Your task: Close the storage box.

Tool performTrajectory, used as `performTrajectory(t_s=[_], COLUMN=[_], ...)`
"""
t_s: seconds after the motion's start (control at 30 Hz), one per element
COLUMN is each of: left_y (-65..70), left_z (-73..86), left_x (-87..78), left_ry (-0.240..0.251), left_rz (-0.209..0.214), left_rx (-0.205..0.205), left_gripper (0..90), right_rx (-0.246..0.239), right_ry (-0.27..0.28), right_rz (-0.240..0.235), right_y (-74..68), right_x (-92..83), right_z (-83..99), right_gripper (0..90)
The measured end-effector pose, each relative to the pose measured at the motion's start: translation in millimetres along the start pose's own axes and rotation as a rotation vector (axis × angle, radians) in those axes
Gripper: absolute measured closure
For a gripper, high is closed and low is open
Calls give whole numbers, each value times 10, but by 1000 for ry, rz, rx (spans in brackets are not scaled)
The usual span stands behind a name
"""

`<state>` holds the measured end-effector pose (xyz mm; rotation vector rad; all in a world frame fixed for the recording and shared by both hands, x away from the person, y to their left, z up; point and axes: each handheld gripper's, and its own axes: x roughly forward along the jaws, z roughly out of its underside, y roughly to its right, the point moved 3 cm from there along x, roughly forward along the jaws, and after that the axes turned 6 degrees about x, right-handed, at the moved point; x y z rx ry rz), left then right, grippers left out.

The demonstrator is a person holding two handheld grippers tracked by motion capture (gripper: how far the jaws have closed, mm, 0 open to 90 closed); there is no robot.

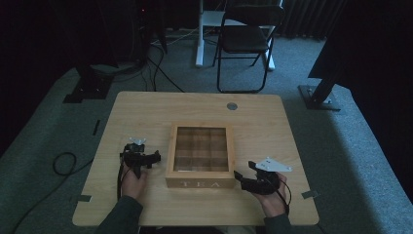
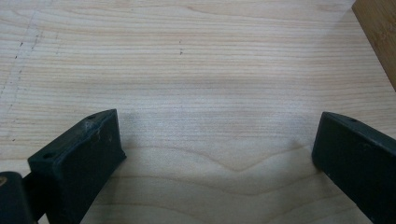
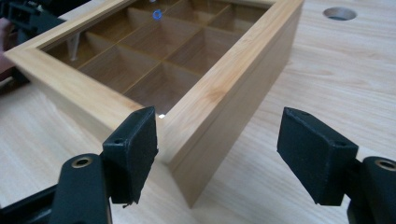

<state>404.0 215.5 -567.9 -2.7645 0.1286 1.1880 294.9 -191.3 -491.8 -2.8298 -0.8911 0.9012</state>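
A wooden tea box (image 1: 199, 183) with a glass lid and "TEA" on its front stands shut at the middle of the light wooden table (image 1: 146, 112). Through the lid I see its divided compartments. My left gripper (image 1: 140, 152) rests just left of the box, open, with bare table (image 2: 187, 70) between its jaws (image 2: 217, 149); the box's edge (image 2: 378, 32) shows at the upper right. My right gripper (image 1: 243, 170) is at the box's front right corner, open. That corner (image 3: 224, 88) lies between its wide jaws (image 3: 217, 149), and neither pad presses on it.
A round cable hole (image 1: 232, 106) sits near the table's far edge (image 3: 339, 13). A black folding chair (image 1: 246, 39) and dark stands are on the floor beyond. Cables lie on the floor at the left. The left hand's gripper (image 3: 23, 18) shows beyond the box.
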Motion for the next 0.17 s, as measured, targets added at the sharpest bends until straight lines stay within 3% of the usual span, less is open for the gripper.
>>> performTrajectory(t_s=[0.17], left_y=[-1], left_z=[0], left_x=[0], left_ry=[0], left_rz=[0], left_rx=[1], left_gripper=[16], right_rx=[18], right_ry=[10], right_rz=[23], right_y=[84], right_x=[-13], right_z=[-20], right_gripper=[280])
